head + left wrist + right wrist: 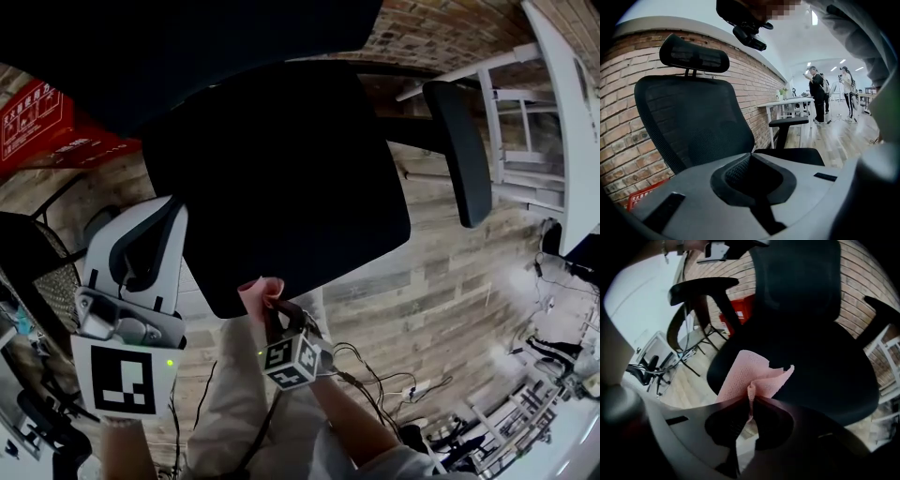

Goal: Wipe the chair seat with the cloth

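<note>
Cloth (751, 373), pink and crumpled, is pinched in the closed jaws of the right gripper (750, 401). Its free part fans out ahead of them over the near edge of the black chair seat (815, 366), though whether it touches the seat I cannot tell. The left gripper (751, 158) has its jaws together on nothing and hangs off the seat's left side above the wooden floor (441, 281). The wipe looks about to begin, and the next move calls for pressing the cloth flat onto the seat and sweeping it across toward the backrest (693, 119).
</note>
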Tool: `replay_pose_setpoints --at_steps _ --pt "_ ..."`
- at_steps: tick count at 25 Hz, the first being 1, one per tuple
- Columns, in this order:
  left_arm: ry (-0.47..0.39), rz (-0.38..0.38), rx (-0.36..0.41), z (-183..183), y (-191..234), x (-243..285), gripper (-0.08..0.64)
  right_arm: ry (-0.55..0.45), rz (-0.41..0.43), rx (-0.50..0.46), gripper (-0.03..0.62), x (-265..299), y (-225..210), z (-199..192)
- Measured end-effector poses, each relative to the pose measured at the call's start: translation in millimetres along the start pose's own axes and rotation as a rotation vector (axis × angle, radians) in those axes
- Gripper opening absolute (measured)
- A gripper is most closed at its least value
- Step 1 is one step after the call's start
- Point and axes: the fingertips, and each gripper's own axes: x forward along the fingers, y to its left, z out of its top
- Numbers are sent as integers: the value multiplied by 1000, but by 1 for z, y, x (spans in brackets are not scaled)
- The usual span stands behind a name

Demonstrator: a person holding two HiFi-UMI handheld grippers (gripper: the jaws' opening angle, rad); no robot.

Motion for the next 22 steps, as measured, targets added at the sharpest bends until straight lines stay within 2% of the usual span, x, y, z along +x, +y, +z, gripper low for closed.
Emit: replay_pose_setpoints --at_steps 7,10,15,17,22 --pt "-6 22 -28 -6 10 -8 18 -11 112 -147 49 7 42 24" --pt "-13 36 -44 -2 16 -13 18 -12 127 -157 50 2 42 28" --pt "-25 63 -81 22 24 -31 18 -76 69 -59 50 -33 6 59" --pt "-30 83 -84 38 31 -45 18 -123 36 -44 49 -54 -14 82" --pt "-77 167 -154 90 57 -87 18 -268 -58 -7 49 -124 -60 149"
